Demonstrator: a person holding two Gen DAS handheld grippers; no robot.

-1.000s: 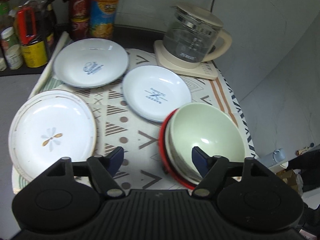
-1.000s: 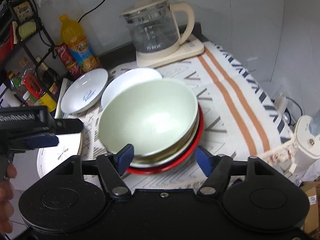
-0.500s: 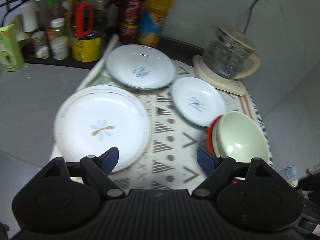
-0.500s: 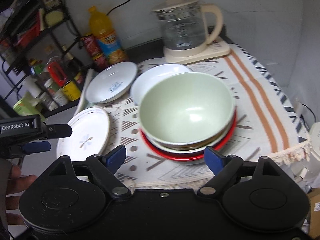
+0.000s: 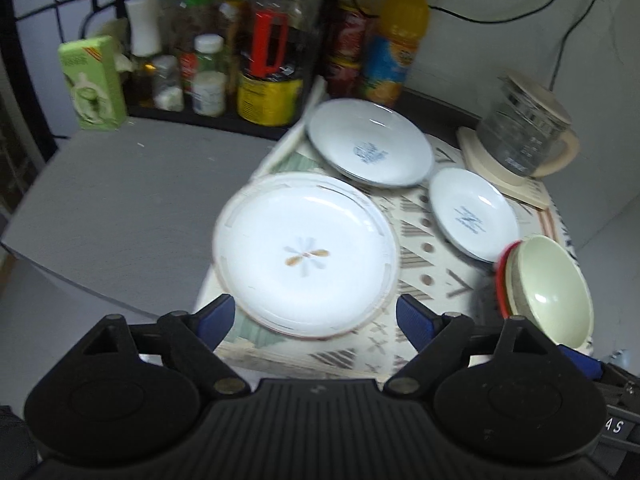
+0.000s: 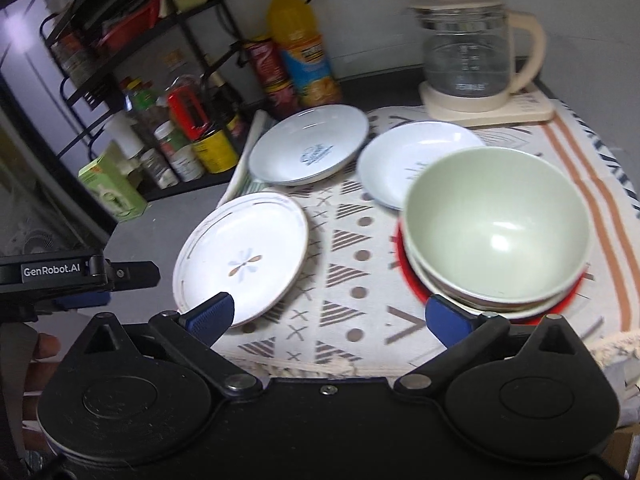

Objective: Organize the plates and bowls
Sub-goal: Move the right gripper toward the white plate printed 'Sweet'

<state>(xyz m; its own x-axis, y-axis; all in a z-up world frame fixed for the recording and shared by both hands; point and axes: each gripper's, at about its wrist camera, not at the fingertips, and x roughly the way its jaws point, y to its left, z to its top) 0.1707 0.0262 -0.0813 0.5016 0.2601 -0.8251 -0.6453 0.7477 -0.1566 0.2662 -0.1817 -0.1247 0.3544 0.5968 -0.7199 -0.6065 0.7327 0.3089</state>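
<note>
We see both tools released: the left gripper [image 5: 314, 318] has its blue-tipped jaws spread wide with nothing between them, hanging above the near left edge of the patterned cloth [image 6: 352, 264], and the right gripper [image 6: 328, 316] is likewise wide open and empty over the cloth's near edge. Just past the left gripper lies the large white plate [image 5: 306, 254] with a small flower motif, at the cloth's near left corner and partly overhanging the edge toward the grey counter [image 5: 120, 208]. Behind it, at the far left corner, we find a white plate with a blue emblem [image 5: 370, 148], and to its right, toward the middle of the cloth, a smaller white plate with blue lettering [image 5: 474, 214]. At the near right side stands the pale green bowl [image 6: 496, 226], nested on another bowl and a red dish [image 6: 408, 276] beneath it; its far rim hides part of the smaller plate in the right wrist view. A glass kettle [image 6: 470, 46] on a cream base sits at the far right corner. Off the cloth at the far left, an orange juice bottle [image 6: 300, 44], jars and cans crowd a black rack [image 6: 120, 40]. A person's hand [image 6: 36, 364] grips the left tool's handle.
</note>
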